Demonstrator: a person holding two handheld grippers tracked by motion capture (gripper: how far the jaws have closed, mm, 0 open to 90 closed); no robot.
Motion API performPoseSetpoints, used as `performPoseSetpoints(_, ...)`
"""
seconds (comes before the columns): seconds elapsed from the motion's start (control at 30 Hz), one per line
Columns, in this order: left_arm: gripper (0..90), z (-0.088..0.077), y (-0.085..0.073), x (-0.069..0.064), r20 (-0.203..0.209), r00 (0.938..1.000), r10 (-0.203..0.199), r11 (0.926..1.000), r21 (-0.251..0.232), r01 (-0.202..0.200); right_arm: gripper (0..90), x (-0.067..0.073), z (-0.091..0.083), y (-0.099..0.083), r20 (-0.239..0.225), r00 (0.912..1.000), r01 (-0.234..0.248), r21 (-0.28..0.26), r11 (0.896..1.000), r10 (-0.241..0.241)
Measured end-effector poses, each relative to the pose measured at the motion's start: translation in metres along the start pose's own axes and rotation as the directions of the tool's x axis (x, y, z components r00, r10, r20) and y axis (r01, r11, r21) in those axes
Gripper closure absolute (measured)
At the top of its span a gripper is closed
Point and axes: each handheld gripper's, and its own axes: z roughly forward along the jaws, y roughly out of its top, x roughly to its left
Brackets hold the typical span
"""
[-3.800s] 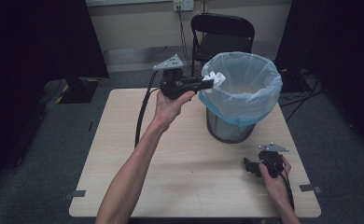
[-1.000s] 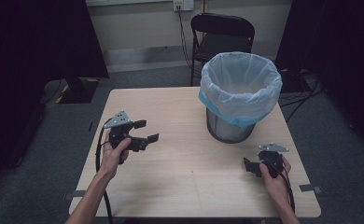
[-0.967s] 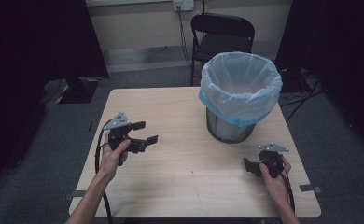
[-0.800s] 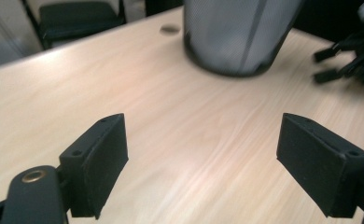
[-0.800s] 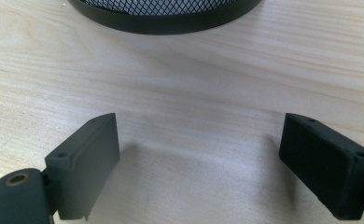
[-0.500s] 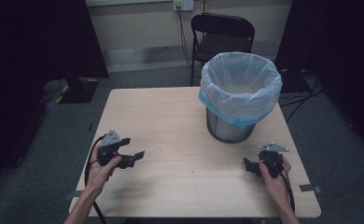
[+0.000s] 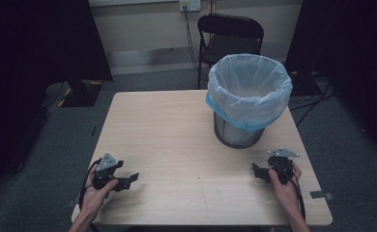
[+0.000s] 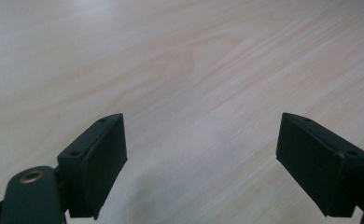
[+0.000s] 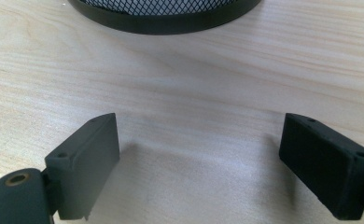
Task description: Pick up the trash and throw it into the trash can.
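A: High view, whole layout: pale wooden worktop (image 7: pixel 177 125), left tongs (image 7: pixel 128 180) near the near-left corner, right tongs (image 7: pixel 257 172) near the near-right corner. Each held in a hand, low over the wood.

B: Jaw state?

A: Left gripper view: left tongs (image 8: pixel 201 163) spread wide, bare wood grain between the jaws, nothing pinched. Right gripper view: right tongs (image 9: pixel 199 168) also spread wide, empty.

B: Anything the close views add?

A: Right gripper view picks up the black mesh base of the bin (image 9: pixel 164 14) standing on the wood just ahead of the jaws. High view gives what that one cannot: the bin (image 7: pixel 239 133) stands toward the far-right part of the worktop, lined with a pale blue-white bag (image 7: pixel 249 92) folded over the rim.

B: Contents?

A: Looking down into the bag, cannot tell; interior reads pale and indistinct.

B: Surroundings?

A: Black folding chair (image 7: pixel 230 38) beyond the far edge, grey floor (image 7: pixel 143 79) around.
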Motion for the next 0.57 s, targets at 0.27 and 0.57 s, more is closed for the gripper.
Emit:
performPoseSetpoints(0.27,15.2,0.013,-0.011,0.002,-0.062,0.9978,0.023,0.9962,0.085,-0.017,11.3,0.0,0.0,0.0,0.0,1.0,0.0,0.0,1.0,0.0)
performPoseSetpoints(0.57,8.8,0.017,-0.012,0.003,-0.082,0.9965,-0.017,0.9967,0.078,0.023,11.3,0.0,0.0,0.0,0.0,1.0,0.0,0.0,1.0,0.0)
